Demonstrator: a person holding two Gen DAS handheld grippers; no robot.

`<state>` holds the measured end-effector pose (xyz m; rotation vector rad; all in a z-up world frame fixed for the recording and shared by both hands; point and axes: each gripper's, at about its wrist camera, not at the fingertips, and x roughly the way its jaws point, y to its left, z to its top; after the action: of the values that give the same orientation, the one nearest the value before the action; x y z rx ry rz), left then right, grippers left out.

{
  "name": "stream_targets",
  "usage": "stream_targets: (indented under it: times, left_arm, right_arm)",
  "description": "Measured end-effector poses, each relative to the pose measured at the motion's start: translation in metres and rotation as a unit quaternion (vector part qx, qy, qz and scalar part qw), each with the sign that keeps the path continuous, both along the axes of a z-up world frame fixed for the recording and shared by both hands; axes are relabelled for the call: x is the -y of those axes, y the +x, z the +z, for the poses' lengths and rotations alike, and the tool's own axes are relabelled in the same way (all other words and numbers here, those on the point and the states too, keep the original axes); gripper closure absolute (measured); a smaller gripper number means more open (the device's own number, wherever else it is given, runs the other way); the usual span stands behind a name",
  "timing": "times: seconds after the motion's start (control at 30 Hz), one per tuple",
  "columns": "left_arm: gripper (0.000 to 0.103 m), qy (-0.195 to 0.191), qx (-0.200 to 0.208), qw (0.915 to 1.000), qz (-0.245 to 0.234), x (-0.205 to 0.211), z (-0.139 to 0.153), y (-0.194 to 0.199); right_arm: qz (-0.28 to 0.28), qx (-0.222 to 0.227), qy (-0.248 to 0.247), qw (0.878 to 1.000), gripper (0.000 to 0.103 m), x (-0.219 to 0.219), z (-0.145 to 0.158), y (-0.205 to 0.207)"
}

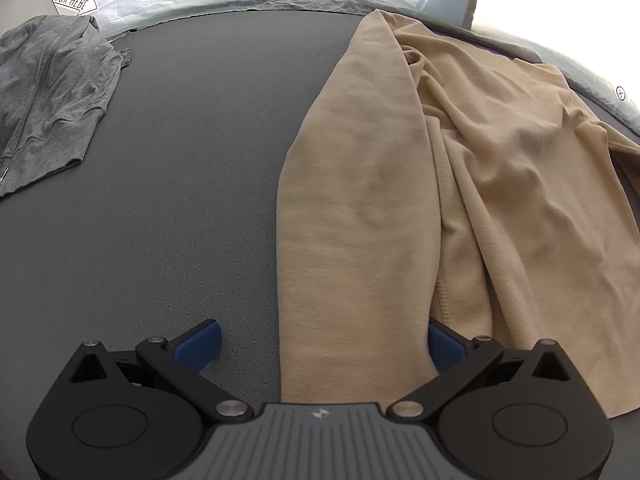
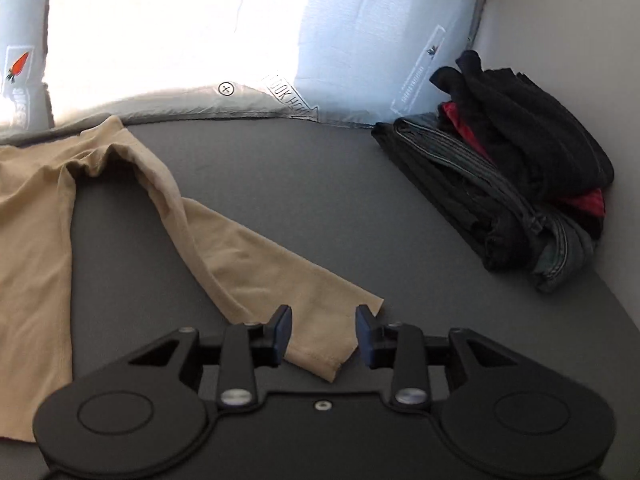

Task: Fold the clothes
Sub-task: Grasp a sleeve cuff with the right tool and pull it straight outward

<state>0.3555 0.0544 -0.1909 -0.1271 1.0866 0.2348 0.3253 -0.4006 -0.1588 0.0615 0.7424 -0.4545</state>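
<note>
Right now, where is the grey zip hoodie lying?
In the left wrist view, the grey zip hoodie lies at the far left of the dark table, well apart from the beige shirt.

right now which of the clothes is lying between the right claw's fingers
The tan long-sleeved top: its sleeve cuff lies between the open right claw. The dark folded pile sits apart, by the wall.

Left gripper [image 1: 320,340] fingers spread wide; right gripper [image 2: 323,330] partly parted.
</note>
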Motion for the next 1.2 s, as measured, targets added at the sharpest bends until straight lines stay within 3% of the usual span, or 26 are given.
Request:
stream_targets:
  times: [0.13,0.2,0.3,0.37,0.4,0.43,0.53,0.63,0.7,0.93,0.97,1.03,1.2]
  left_arm:
    - [0.000,0.000,0.001,1.0000,0.000,0.000,0.000,0.000]
    - [0.000,0.001,0.002,1.0000,0.001,0.001,-0.001,-0.001]
    - [0.000,0.002,0.004,1.0000,0.002,0.001,-0.001,-0.002]
    - [0.000,0.002,0.004,1.0000,0.002,0.001,-0.001,-0.002]
    - [0.000,0.002,0.004,1.0000,0.003,0.001,-0.001,-0.002]
    - [0.000,0.002,0.003,1.0000,0.003,0.002,-0.001,-0.002]
    - [0.000,0.002,0.001,1.0000,0.004,0.002,-0.001,-0.001]
    - [0.000,0.002,0.000,1.0000,0.005,0.002,-0.001,-0.001]
    - [0.000,0.002,0.001,1.0000,0.006,0.002,-0.001,-0.001]
    - [0.000,0.002,0.003,1.0000,0.008,0.000,-0.002,-0.002]
    - [0.000,0.002,0.004,1.0000,0.007,0.000,-0.002,-0.002]
    - [0.000,0.002,0.003,1.0000,0.007,0.000,-0.002,-0.002]
    - [0.000,0.001,-0.007,0.9999,0.007,0.000,-0.001,-0.001]
  right_arm:
    - [-0.042,0.003,0.045,0.998,0.061,0.033,-0.016,0.014]
    - [-0.038,-0.006,0.052,0.998,0.057,0.040,-0.023,0.019]
    - [-0.022,-0.005,0.062,0.998,0.058,0.045,-0.028,0.025]
    - [-0.011,-0.001,0.075,0.997,0.072,0.044,-0.027,0.026]
    - [-0.004,-0.001,0.080,0.997,0.089,0.043,-0.026,0.027]
    - [0.003,-0.003,0.078,0.997,0.100,0.042,-0.025,0.030]
    - [0.022,-0.001,0.033,0.999,0.101,0.041,-0.021,0.036]
    - [-0.003,0.009,-0.030,1.000,0.101,0.054,-0.012,0.036]
    - [-0.023,0.010,-0.044,0.999,0.101,0.066,-0.011,0.035]
    - [-0.036,-0.046,-0.045,0.997,0.098,0.075,-0.031,0.042]
    - [-0.040,-0.050,-0.052,0.997,0.094,0.070,-0.032,0.040]
    - [-0.056,-0.048,-0.050,0.996,0.074,0.061,-0.029,0.035]
    - [-0.062,-0.031,-0.016,0.997,0.066,0.037,-0.023,0.016]
